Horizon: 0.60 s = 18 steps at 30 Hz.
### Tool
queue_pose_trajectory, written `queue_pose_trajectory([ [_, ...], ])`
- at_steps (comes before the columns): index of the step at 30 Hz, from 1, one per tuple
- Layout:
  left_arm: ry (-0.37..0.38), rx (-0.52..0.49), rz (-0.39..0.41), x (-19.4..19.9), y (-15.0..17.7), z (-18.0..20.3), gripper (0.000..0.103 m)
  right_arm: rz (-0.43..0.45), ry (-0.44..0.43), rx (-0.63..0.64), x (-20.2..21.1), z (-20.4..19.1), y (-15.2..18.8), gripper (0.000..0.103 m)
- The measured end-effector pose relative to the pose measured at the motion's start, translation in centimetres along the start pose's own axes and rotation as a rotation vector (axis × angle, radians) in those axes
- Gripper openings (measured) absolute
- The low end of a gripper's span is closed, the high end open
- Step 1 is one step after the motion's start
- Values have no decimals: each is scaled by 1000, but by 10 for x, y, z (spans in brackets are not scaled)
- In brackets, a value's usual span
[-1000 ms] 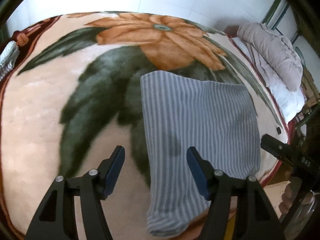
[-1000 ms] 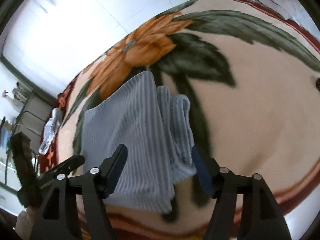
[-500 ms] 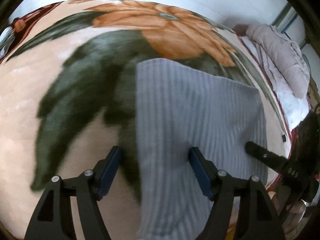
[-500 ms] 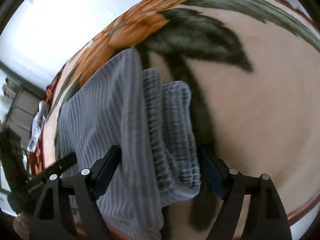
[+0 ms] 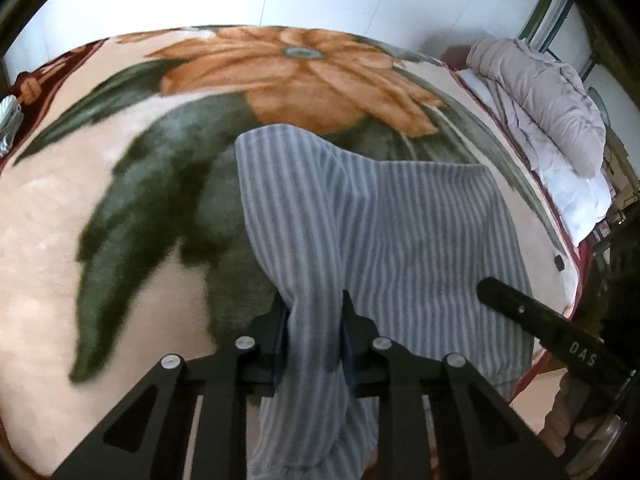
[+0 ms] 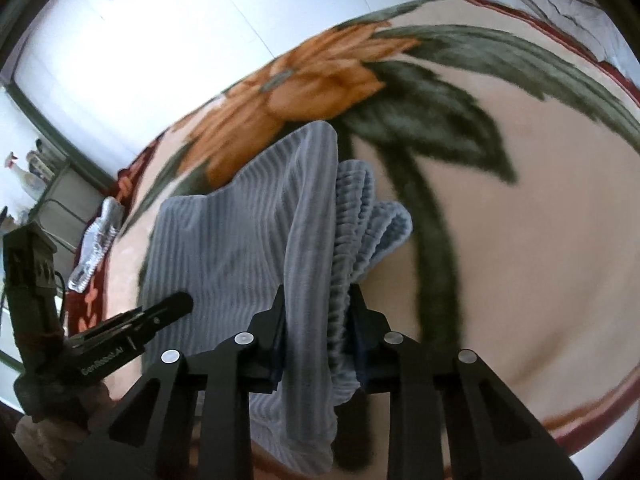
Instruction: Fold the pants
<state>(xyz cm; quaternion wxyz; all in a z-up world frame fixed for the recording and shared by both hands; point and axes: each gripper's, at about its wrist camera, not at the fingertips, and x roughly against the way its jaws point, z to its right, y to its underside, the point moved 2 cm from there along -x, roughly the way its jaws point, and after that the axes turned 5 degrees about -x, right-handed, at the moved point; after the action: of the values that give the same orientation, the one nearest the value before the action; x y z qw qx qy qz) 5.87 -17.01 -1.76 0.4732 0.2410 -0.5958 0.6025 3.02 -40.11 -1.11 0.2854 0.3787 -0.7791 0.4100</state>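
Striped pants (image 5: 420,232) lie folded on floral blanket (image 5: 80,208), below orange flower. Left gripper (image 5: 314,336) jaws just closed, pinching leg edge. Right gripper (image 6: 318,340) jaws likewise, pinching bunched waistband, seen only from right wrist.

Pants (image 5: 420,232) lying on the blanket (image 5: 80,208) near the bed's front edge — left hand-held gripper (image 5: 314,332) pinching their left side, right hand-held gripper (image 6: 318,336) their right; quilt (image 5: 552,96) lying behind, at the right.

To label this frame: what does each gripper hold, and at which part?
Both hold the striped pants: left gripper the near plain edge, right gripper the near gathered waistband edge.
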Motion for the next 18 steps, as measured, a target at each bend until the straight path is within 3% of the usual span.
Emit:
queue_pose_trajectory([
  [9, -28, -8, 70, 52, -1, -12, 22, 30, -47, 62, 20, -44, 5, 26],
  [18, -108, 47, 140, 123, 9, -60, 22, 43, -102, 188, 33, -128, 18, 26],
])
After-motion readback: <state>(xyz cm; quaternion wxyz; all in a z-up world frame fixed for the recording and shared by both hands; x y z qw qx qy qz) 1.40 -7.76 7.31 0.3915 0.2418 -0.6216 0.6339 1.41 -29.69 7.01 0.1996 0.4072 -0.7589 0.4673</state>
